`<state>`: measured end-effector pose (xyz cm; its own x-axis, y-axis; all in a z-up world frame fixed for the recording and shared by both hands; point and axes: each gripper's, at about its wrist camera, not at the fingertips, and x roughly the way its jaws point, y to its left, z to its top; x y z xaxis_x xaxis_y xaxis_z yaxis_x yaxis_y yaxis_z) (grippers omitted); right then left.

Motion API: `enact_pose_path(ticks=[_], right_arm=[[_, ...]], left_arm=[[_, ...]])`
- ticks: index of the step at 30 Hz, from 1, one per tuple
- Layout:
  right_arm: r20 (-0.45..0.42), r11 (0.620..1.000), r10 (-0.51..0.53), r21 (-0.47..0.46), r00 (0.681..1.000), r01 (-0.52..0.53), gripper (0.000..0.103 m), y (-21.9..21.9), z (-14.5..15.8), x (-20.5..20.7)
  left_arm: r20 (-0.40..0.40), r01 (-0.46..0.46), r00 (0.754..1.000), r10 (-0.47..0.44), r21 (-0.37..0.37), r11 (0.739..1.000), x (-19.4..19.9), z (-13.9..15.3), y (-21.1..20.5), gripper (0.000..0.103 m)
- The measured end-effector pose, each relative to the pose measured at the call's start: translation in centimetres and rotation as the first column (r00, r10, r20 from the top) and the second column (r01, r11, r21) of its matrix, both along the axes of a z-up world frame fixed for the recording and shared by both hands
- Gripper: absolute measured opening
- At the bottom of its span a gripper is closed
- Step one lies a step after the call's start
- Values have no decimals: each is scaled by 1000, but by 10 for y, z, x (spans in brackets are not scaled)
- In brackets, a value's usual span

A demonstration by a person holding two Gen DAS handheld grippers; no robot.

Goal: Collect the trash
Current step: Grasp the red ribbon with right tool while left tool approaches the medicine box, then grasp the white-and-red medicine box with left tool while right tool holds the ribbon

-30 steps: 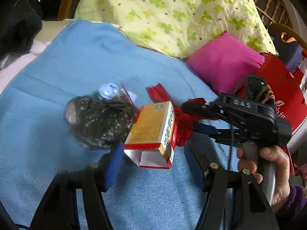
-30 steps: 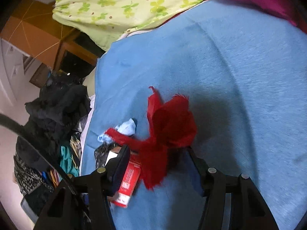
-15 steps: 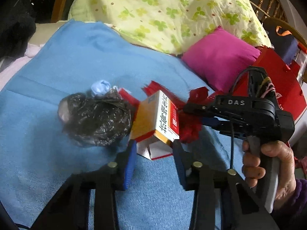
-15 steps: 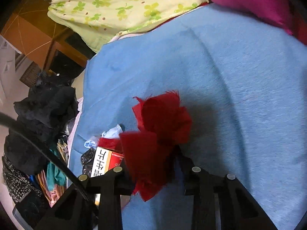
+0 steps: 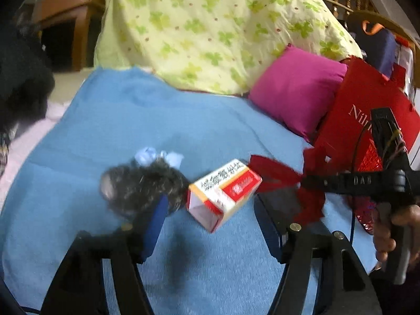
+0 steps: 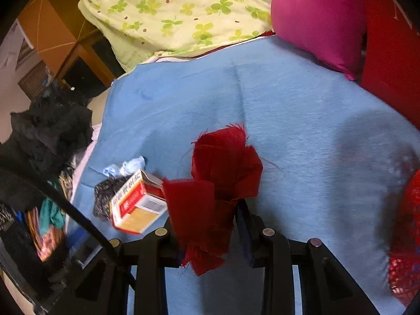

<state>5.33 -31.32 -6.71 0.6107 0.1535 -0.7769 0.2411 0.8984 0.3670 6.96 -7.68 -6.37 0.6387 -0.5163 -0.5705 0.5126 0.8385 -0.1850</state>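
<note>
An orange, white and red carton [image 5: 223,193] lies tilted on the blue blanket [image 5: 162,120], its open end toward me. My left gripper [image 5: 210,215] is open around it, the fingers apart from its sides. A crumpled black plastic bag [image 5: 141,186] with a pale blue wad [image 5: 147,155] sits left of the carton. My right gripper [image 6: 207,225] is shut on a red cloth scrap [image 6: 218,178] and holds it above the blanket. It also shows in the left wrist view [image 5: 302,181]. The carton [image 6: 136,204] lies to the scrap's left.
A magenta pillow [image 5: 296,99] and a green-flowered quilt [image 5: 215,26] lie at the back. A red bag [image 5: 367,120] stands at the right, with red mesh [image 6: 404,225] near it. Dark clothes [image 6: 44,131] are piled off the blanket's left edge.
My left gripper closed toward the carton, then opened wide; the carton has tipped over onto its side. My right gripper shut on the red scrap and lifted it to the right.
</note>
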Motion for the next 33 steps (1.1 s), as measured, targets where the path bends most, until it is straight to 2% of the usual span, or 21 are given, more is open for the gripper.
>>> enact_pose_path(ticks=[5,9,13,15,19,23,25,27,31,32,33], right_arm=[[-65,1000,10,20,998,-8,34,-9,-16,-3],[-45,1000,-14,11,999,15,34,-21,-10,-9],[-29,998,-44,-53,999,42,34,-29,-4,-14],[-40,998,-43,-52,998,41,34,-32,-7,-13],[-70,998,-45,-40,997,42,34,-37,-16,-11],[-85,999,-47,-25,995,45,35,-40,-21,-8],[-88,999,-50,-26,995,48,35,-38,-22,-7],[-89,998,-52,-22,995,51,36,-40,-24,-8],[-94,998,-58,-6,994,58,36,-42,-26,-6],[-95,998,-60,-2,994,60,36,-43,-27,-6],[-96,998,-61,2,994,61,36,-43,-28,-6]], left_arm=[[50,59,997,-63,70,996,3,-3,-29,76],[61,70,995,-77,118,991,16,-8,-43,78],[32,78,996,-81,81,994,29,-7,-43,79],[2,106,994,-107,63,992,34,-10,-44,82],[-65,158,986,-154,58,986,39,-19,-54,82],[-87,232,970,-227,55,971,28,-21,-63,82],[-127,284,951,-281,10,959,23,-20,-63,82],[-179,376,905,-385,-82,923,19,-15,-61,82],[-178,449,854,-489,-222,865,11,5,-43,82],[-175,460,846,-504,-239,855,10,9,-40,82],[-160,453,855,-494,-234,860,9,14,-34,82]])
